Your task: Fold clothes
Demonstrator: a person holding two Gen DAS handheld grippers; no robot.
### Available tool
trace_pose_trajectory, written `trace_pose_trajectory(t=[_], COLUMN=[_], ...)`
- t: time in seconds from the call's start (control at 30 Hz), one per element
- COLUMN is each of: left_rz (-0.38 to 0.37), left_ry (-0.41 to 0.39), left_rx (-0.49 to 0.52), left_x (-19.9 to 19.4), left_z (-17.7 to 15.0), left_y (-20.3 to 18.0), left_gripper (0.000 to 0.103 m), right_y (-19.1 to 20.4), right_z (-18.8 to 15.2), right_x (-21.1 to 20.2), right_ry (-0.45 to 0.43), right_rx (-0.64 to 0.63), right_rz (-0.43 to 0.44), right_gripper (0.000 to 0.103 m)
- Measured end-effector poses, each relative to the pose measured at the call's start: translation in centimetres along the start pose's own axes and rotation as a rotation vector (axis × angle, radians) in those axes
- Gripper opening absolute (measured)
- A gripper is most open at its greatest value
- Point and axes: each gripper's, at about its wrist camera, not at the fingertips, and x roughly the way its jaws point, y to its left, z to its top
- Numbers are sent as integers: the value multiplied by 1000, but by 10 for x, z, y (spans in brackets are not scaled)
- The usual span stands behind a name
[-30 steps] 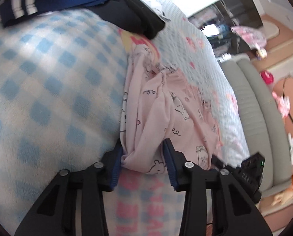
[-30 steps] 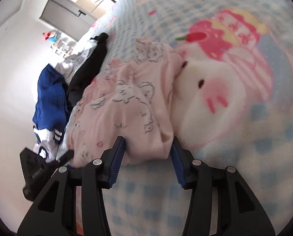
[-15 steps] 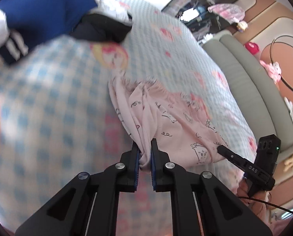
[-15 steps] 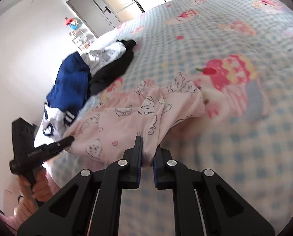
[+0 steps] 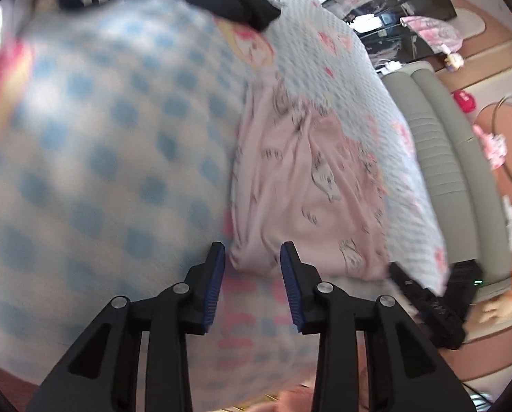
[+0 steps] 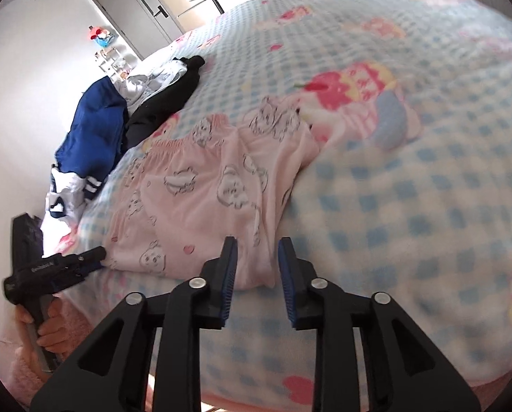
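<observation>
Pink printed pyjama pants (image 6: pixel 201 202) lie flat on a blue-checked blanket (image 6: pixel 410 206), folded lengthwise with the elastic waistband at the far end. My left gripper (image 5: pixel 252 261) is open, its jaws just off the near left corner of the pants (image 5: pixel 304 192). My right gripper (image 6: pixel 257 257) is open, its jaws either side of the near right edge of the pants without pinching it. The left gripper also shows in the right wrist view (image 6: pixel 94 257), at the pants' left corner.
A pile of dark blue (image 6: pixel 94 130), black (image 6: pixel 166 103) and white clothes lies at the far left of the bed. A grey padded headboard (image 5: pixel 441 158) and shelves stand to the right in the left wrist view. The blanket (image 5: pixel 94 158) spreads wide on both sides.
Both grippers were shut on the pants' near edge half a second ago. Both have opened and let go, and the pants now lie flat on the blanket.
</observation>
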Motion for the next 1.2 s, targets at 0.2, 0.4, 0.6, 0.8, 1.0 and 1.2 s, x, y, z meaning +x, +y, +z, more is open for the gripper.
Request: trace_pose_trajectory(t=[0.2, 0.4, 0.6, 0.8, 1.0, 1.2], left_rz=[69, 145, 174, 199, 181, 172], left_ry=[-56, -107, -21, -44, -190, -67], left_rx=[73, 214, 120, 172, 287, 315], left_x=[-3, -29, 4, -19, -44, 19], left_z=[-6, -5, 5, 11, 18, 24], left_y=[-13, -40, -7, -17, -50, -70], left_gripper=[8, 7, 7, 11, 28, 49], right_y=[-9, 11, -7, -29, -17, 30], right_z=[-13, -11, -16, -15, 5, 5], right_x=[24, 4, 12, -3, -30, 9], right_ry=[53, -21, 3, -46, -91, -32], right_rx=[48, -31, -4, 21, -44, -212], right_rz=[33, -24, -60, -140, -45, -60], right_gripper=[11, 6, 5, 3, 9, 20])
